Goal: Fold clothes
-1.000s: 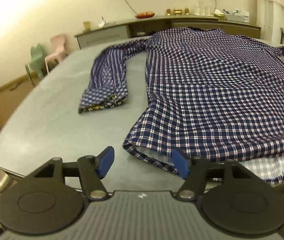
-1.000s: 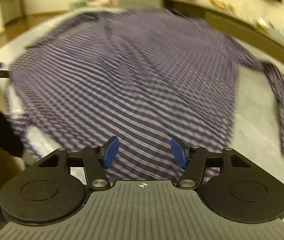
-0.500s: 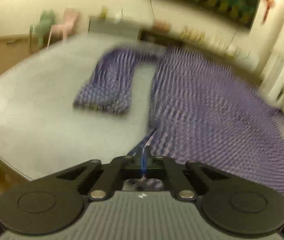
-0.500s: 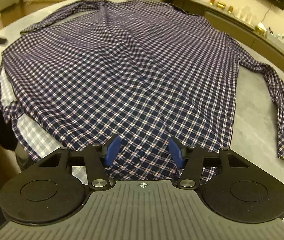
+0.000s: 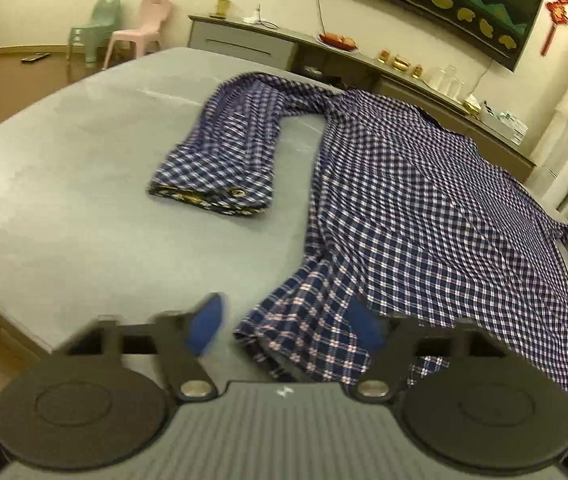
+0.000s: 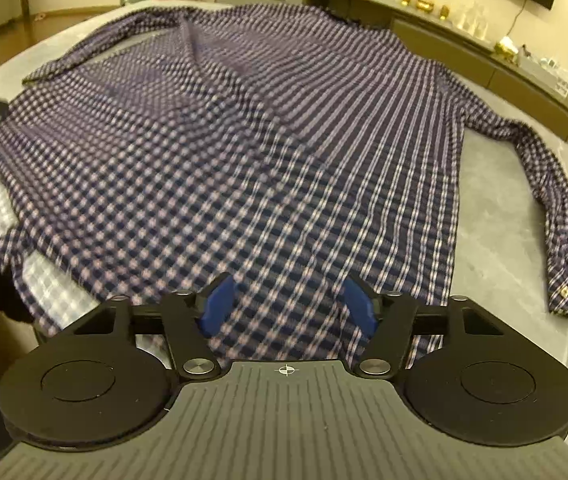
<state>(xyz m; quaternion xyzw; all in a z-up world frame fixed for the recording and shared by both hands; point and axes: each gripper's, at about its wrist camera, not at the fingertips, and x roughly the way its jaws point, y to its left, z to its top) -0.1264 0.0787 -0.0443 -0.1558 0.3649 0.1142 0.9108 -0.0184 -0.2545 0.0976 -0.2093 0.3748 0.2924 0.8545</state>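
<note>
Checked shirt [image 6: 267,128] spread on the grey table [image 5: 55,200], hem corner bunched between the wide-spread, blurred fingers of the left gripper [image 5: 288,320], right gripper [image 6: 286,308] spread wide over the motion-smeared hem, far collar hidden.

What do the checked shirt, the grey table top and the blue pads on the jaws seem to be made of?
The navy-and-white checked shirt looks like thin woven fabric, probably cotton: matte, with soft creases and a paler inner side. The grey table top looks like polished stone or a stone-look slab, given its faint sheen and pale veins. The blue finger pads look like matte rubber or soft plastic; I cannot tell which.
</note>
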